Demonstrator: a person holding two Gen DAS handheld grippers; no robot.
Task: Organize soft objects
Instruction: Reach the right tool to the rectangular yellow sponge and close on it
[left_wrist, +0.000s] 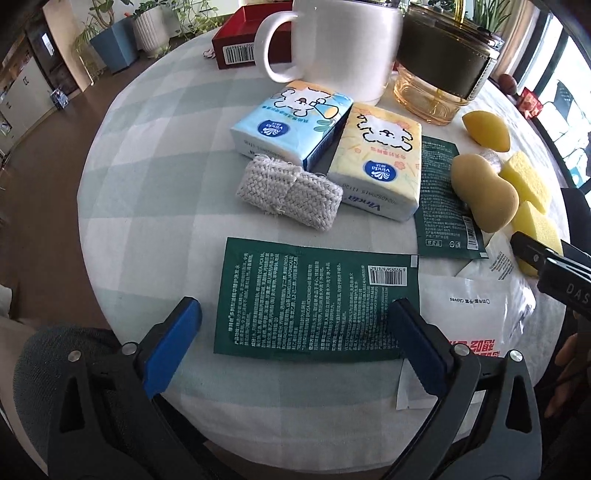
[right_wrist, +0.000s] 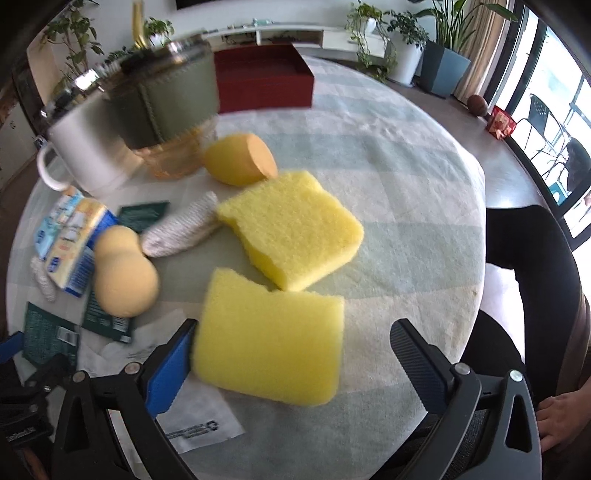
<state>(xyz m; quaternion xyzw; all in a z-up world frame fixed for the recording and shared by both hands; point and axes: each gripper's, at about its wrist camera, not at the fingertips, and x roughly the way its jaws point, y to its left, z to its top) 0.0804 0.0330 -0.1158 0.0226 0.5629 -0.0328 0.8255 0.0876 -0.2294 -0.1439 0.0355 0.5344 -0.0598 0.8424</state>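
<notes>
Yellow rectangular foam sponge (right_wrist: 267, 339) between spread right gripper (right_wrist: 291, 354) fingers.
Could squash crooked, touching only at nine o'clock; left gripper (left_wrist: 295, 332) likewise spread.

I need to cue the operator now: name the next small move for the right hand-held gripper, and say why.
Probably ease the right hand-held gripper forward a little and close on the nearer yellow sponge. Its jaws stand open, the sponge lies between the fingers close to the blue pad, and nothing is gripped yet. The left hand-held gripper is open over a green sachet.
</notes>
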